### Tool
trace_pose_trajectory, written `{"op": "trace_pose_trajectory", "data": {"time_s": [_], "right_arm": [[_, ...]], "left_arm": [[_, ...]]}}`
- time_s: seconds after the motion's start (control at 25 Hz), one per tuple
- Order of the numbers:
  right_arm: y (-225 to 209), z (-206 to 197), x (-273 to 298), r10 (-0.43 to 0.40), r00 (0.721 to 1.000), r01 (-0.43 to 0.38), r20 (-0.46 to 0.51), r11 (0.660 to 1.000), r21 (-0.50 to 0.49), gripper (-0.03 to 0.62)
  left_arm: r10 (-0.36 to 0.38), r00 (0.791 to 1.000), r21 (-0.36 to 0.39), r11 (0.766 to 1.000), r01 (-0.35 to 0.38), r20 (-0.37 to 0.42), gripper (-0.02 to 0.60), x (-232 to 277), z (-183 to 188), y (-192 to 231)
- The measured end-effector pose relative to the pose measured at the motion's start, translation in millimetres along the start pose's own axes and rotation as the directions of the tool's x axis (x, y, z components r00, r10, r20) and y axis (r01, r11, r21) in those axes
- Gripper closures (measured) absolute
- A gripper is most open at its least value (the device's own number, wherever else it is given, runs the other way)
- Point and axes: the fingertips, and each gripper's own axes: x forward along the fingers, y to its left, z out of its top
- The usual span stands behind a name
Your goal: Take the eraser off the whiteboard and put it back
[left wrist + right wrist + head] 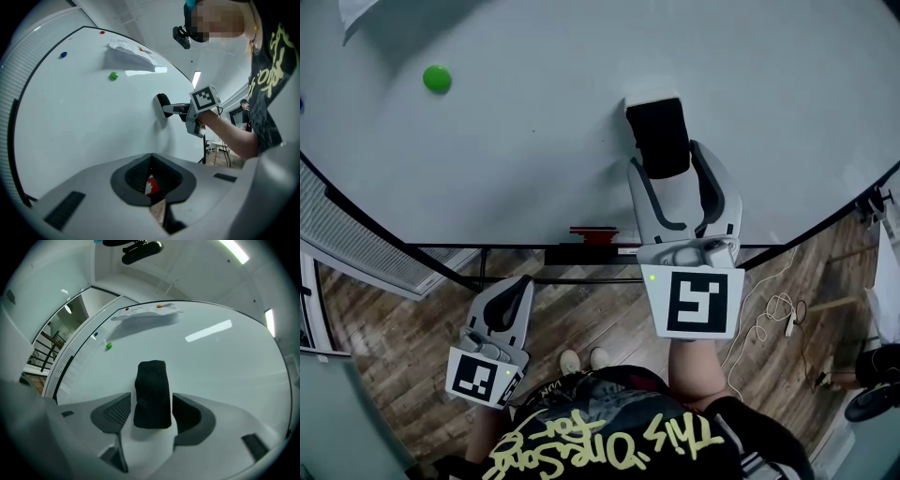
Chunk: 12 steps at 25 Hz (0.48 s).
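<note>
Right claw [151, 399] is held up to the whiteboard [225, 362] with its jaws apart, one on either side of the black eraser [151, 380]. A sliver of board is seen between the eraser and the jaw on the left of the right gripper view; at the other jaw it cannot be told whether pad and eraser touch. The eraser is set flat against the board with its long side upright, and its top end reaches past the jaw tips. In the head view its white backing is seen against the board. The marker cube [694, 302] is carried at the rear of this claw, just in front of the person's arm. Further out on the board, a green magnet [437, 78] is found well to the left of the eraser, a blue magnet [63, 55] near the board's far left edge, and a crumpled sheet of paper [145, 312] is pinned along the top edge. Below the board, something red [593, 233] is seen on the dark frame. The left claw [151, 161] is held low and well apart from the board, its jaws brought together with nothing between them. A wooden floor [384, 356] lies underneath, with a white cable [764, 319] trailing across it at the right.
</note>
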Motion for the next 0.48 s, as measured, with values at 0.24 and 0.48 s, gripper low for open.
{"op": "trace_pose_trajectory", "data": {"time_s": [0.24, 0.48], "right_arm": [[3, 0, -7, 0.044, 0.999, -0.046, 0.021, 0.997, 0.063, 0.331], [2, -9, -17, 0.068, 0.998, -0.069, 0.014, 0.994, 0.085, 0.332]], "left_arm": [[-0.014, 1.0, 0.008, 1.0, 0.014, 0.002, 0.574, 5, 3, -4], [-0.03, 1.0, 0.019, 0.999, 0.03, 0.006, 0.575, 11, 6, -9]]}}
